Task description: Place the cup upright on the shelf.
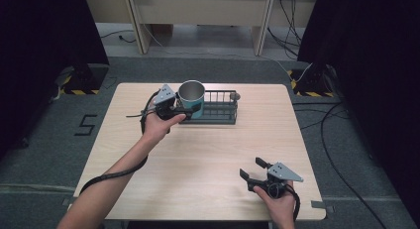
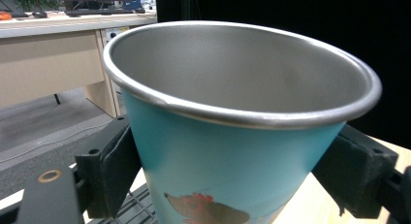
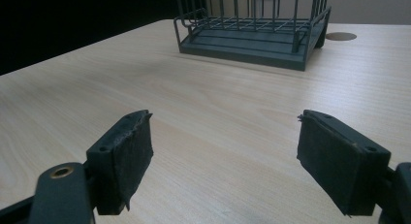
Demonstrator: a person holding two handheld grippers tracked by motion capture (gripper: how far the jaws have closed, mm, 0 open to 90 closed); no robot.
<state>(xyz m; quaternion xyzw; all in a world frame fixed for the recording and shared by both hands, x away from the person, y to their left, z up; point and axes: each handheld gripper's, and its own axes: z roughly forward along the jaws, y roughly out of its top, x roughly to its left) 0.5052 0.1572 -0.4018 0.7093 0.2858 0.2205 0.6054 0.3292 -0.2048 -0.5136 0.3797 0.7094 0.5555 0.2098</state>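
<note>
A teal metal cup [image 1: 191, 97] with a bare steel inside stands upright at the left end of a dark wire rack [image 1: 218, 109]. My left gripper [image 1: 184, 110] is shut on the cup [image 2: 232, 156] from its left side, and both black pads [image 2: 114, 166] press on the wall below the rim. Whether the cup's base rests on the rack I cannot tell. Rack wires [image 2: 131, 209] show under the cup. My right gripper [image 1: 253, 168] is open near the table's front right with nothing between its jaws [image 3: 223, 156]. It points toward the rack [image 3: 252, 40].
The wooden table [image 1: 198, 154] has bare surface between the rack and the right gripper. A round cable hole [image 3: 340, 36] lies beside the rack's right end. Cables trail over the floor to the right, and dark curtains flank both sides.
</note>
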